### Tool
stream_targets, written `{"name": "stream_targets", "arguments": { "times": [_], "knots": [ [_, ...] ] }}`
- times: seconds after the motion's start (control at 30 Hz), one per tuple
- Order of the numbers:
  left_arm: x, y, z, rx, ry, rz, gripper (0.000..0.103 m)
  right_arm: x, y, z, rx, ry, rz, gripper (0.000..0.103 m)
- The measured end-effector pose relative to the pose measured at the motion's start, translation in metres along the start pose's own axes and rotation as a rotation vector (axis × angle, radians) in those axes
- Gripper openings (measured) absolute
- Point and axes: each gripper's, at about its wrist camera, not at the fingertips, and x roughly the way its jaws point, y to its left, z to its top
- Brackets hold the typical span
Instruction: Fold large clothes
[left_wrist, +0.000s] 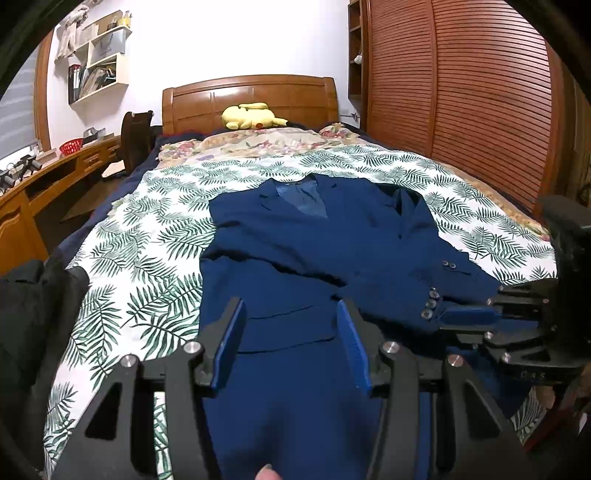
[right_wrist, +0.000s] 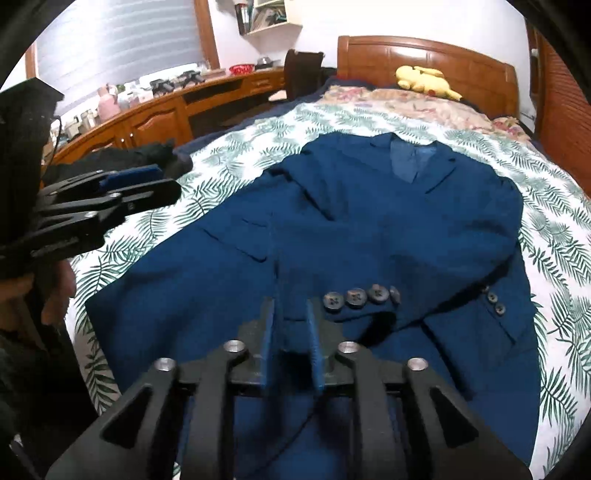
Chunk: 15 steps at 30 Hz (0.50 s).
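Note:
A dark blue suit jacket (left_wrist: 317, 236) lies face up on the leaf-print bedspread (left_wrist: 140, 258), collar toward the headboard, both sleeves folded across its front. It also shows in the right wrist view (right_wrist: 369, 229). My left gripper (left_wrist: 290, 314) is open, hovering over the jacket's lower front with nothing between its blue pads. My right gripper (right_wrist: 291, 314) is partly open just above a sleeve cuff with several grey buttons (right_wrist: 362, 295); it holds nothing. The right gripper also shows from the side in the left wrist view (left_wrist: 443, 317), and the left gripper in the right wrist view (right_wrist: 162, 184).
A yellow plush toy (left_wrist: 251, 116) lies by the wooden headboard (left_wrist: 251, 96). A floral quilt (left_wrist: 258, 144) covers the bed's head. A wooden desk (left_wrist: 55, 173) runs along the left, and a slatted wardrobe (left_wrist: 461, 92) stands on the right. Dark clothing (right_wrist: 140, 155) lies at the bed's left edge.

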Motion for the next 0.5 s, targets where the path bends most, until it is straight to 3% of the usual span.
{"name": "stream_targets", "arguments": {
  "times": [0.03,0.07,0.3,0.5],
  "knots": [
    [0.001,-0.001,0.001,-0.002,-0.001,0.000,0.050,-0.004,-0.003,-0.001,0.003,-0.013,-0.007,0.058],
    [0.001,-0.001,0.001,-0.004,-0.004,-0.002,0.050,-0.008,-0.007,-0.002,0.004,-0.027,-0.014,0.061],
    [0.020,-0.012,0.003,-0.005,0.027,-0.006,0.050,-0.003,-0.054,-0.008,0.048,0.001,-0.151,0.062],
    [0.042,-0.026,0.002,0.017,0.068,-0.011,0.050,-0.002,-0.083,-0.024,0.105,0.011,-0.173,0.062]
  ]
}}
